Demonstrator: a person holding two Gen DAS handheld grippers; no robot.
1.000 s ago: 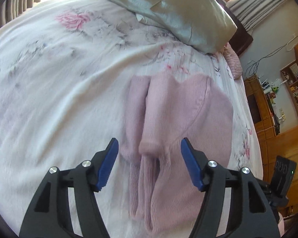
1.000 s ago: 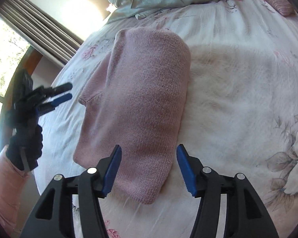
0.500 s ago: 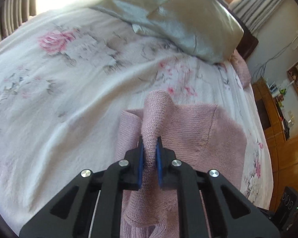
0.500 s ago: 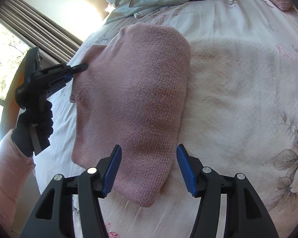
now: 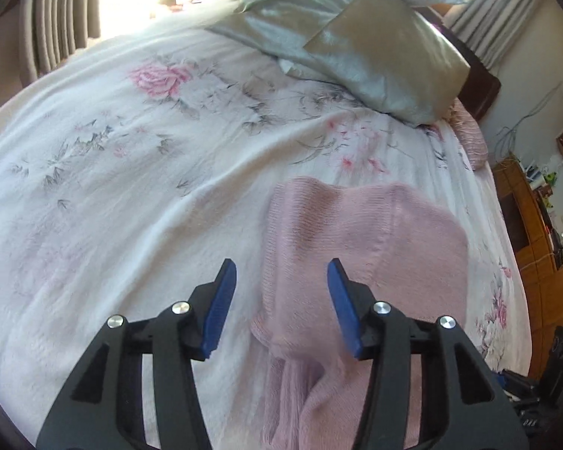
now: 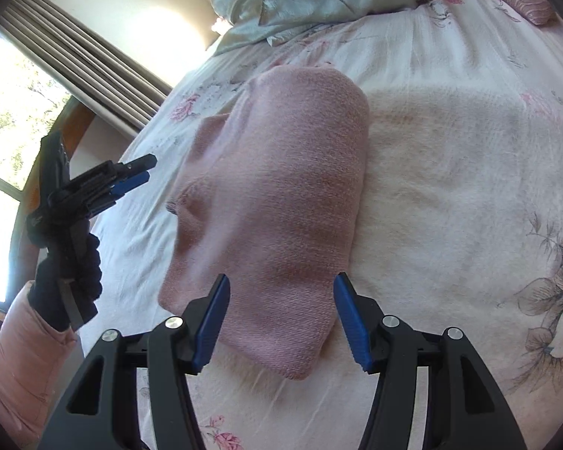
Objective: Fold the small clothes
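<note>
Our left tongs and right tongs both apart, empty; sweater lies lengthwise ahead toward bed head; right nearer hem.

Floral bedspread — pink knit sweater flat on it; pillows beyond.

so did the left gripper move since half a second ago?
Yes. In the right wrist view the left gripper has let go and backed off the pink sweater, toward the curtain. Its jaws are now open in its own view.
</note>
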